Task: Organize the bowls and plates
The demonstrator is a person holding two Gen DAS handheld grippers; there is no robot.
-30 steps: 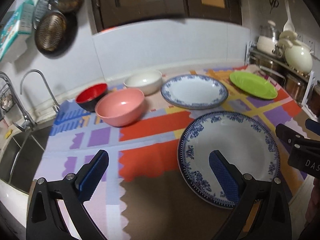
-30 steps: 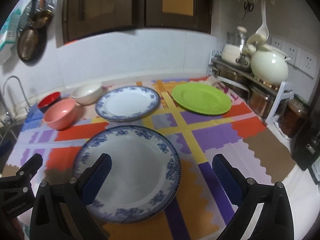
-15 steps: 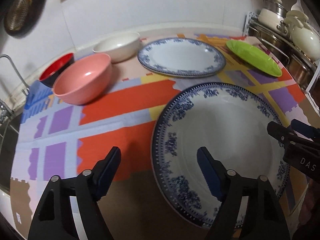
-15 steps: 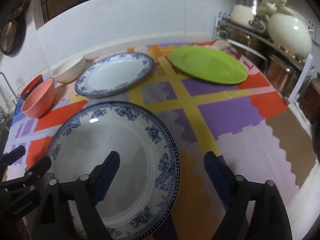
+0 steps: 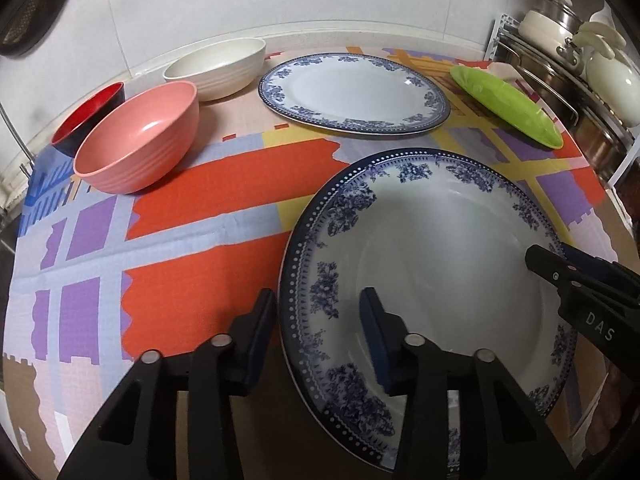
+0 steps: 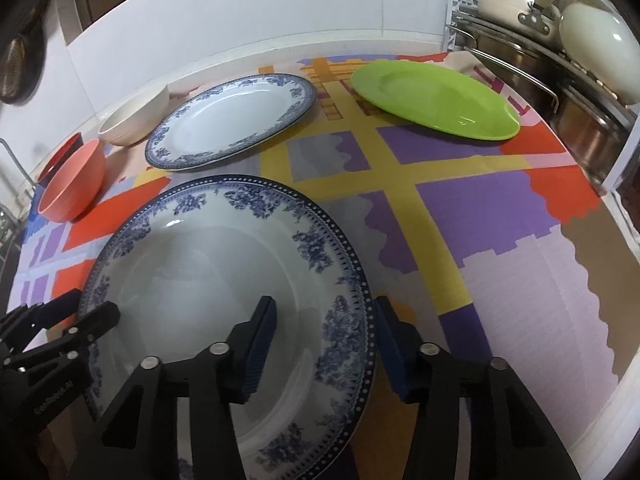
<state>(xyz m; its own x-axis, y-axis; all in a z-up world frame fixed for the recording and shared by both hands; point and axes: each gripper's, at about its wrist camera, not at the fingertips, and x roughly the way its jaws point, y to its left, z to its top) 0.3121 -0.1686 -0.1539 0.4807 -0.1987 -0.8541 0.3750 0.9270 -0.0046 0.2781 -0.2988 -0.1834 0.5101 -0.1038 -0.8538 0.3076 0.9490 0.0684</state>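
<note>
Left wrist view: the near plate point(image 5: 432, 264), white with blue floral rim, round with no long axis, lies flat on the patchwork cloth point(image 5: 224, 184) covering the tabletop. The left gripper point(image 5: 316, 328) straddles its left rim; jaws have just been closing, still clear of it. Right wrist view: the right gripper point(image 6: 326, 332) straddles the right rim point(image 6: 362, 300) likewise, not yet clamped. White tiled wall behind.

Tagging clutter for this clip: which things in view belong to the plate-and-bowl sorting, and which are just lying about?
Job:
- near blue-rimmed plate
- far blue-rimmed plate
- green plate
- pink bowl
- cream bowl
- red bowl

Lying about:
- pots on the rack
- patterned cloth
</note>
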